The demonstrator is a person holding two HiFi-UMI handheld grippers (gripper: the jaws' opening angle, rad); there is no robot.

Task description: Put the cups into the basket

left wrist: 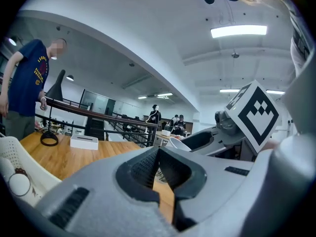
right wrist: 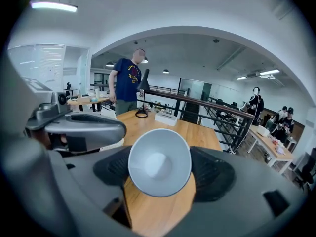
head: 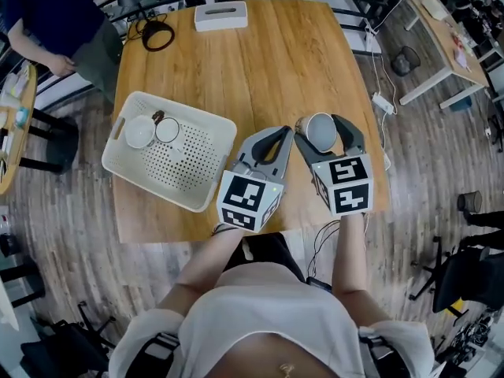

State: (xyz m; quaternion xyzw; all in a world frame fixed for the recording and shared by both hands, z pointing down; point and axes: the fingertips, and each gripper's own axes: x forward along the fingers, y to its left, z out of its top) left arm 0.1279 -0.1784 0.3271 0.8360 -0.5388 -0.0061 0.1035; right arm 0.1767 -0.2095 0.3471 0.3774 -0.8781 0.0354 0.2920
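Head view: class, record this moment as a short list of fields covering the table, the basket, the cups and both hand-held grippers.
Table: wooden
Basket: white, on the table's left side
In basket: two cups, side by side
Third cup: gripped between the jaws of the right hand-held gripper
Left hand-held gripper: jaw tips together, nothing held
Far end: white box, black loop

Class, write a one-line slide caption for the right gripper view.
The right gripper holds a pale grey cup between its fingers above the wooden table.
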